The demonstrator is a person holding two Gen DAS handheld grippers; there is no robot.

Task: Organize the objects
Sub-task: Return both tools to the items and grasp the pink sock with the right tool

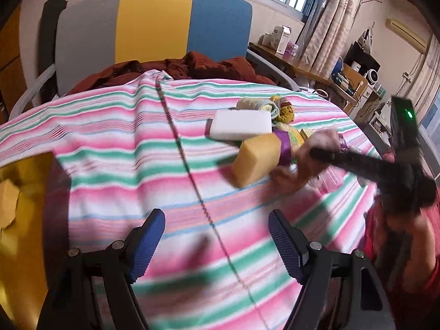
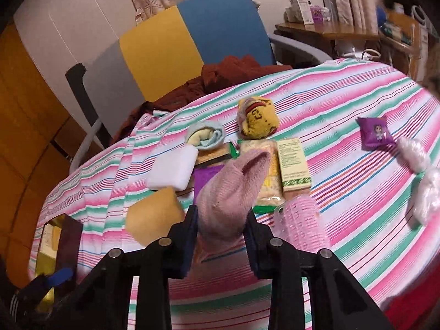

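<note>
Pinched between my right gripper (image 2: pixel 221 236) pads, the pink sock (image 2: pixel 231 195) sits above the striped cloth (image 2: pixel 343 104), soft, light, floppy; I judge a mid-body hold best. Left gripper (image 1: pixel 217 236) hangs wide apart, empty, near the yellow sponge (image 1: pixel 255 159)
</note>
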